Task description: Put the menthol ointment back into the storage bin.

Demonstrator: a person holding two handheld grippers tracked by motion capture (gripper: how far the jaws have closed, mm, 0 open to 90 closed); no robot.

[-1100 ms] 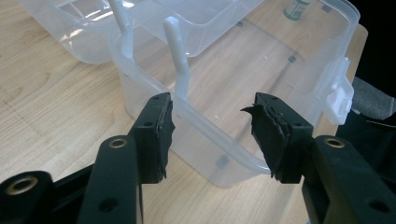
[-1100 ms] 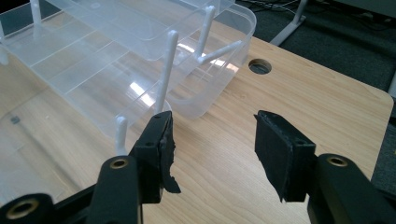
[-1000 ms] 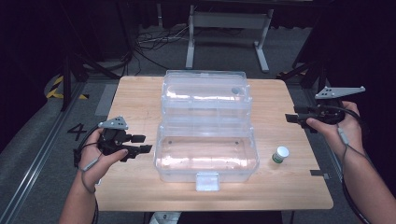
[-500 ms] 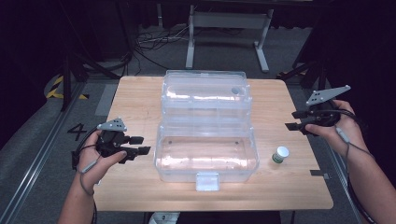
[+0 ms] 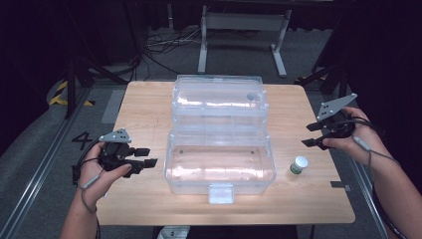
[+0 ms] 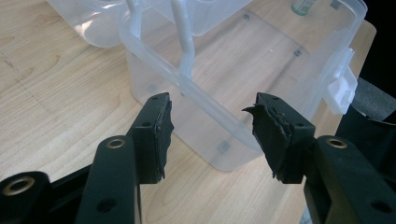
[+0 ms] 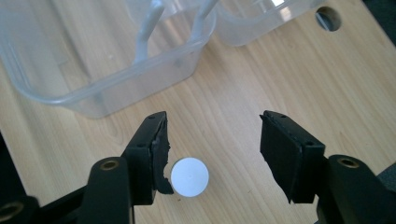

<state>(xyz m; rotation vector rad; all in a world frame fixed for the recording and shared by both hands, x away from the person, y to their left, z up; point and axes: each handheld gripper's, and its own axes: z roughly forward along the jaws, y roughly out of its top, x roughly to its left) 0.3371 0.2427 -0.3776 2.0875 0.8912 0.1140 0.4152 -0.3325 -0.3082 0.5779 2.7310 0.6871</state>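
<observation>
From above, a wooden table (image 5: 149,99) has a big clear box (image 5: 219,167) in the middle. Its lid (image 5: 219,102) is flipped open and lies flat behind it. The box has a white latch (image 5: 220,193) on its front wall. A small bottle (image 5: 298,165) with a white cap stands on the table just to the right of the box. The left claw (image 5: 147,157) is in a hand at the left side of the table, near the box but not touching it. It is open and holds nothing. The right claw (image 5: 309,135) is in a hand at the right edge of the table, up above the bottle and apart from it. Its jaws have just been opening wider, and nothing is between them.

In the left gripper view, the left claw (image 6: 210,126) points at a corner of the clear box (image 6: 243,70). The two black jaws stand wide apart with air between them. The white latch (image 6: 341,91) sticks out on the right.

In the right gripper view, the right claw (image 7: 212,144) looks down at the table (image 7: 289,70). The jaws are wide open. The white cap of the bottle (image 7: 189,177) shows low down, next to the left jaw, but the bottle stands on the table below and is not gripped. The clear box (image 7: 102,74) is at the top.
</observation>
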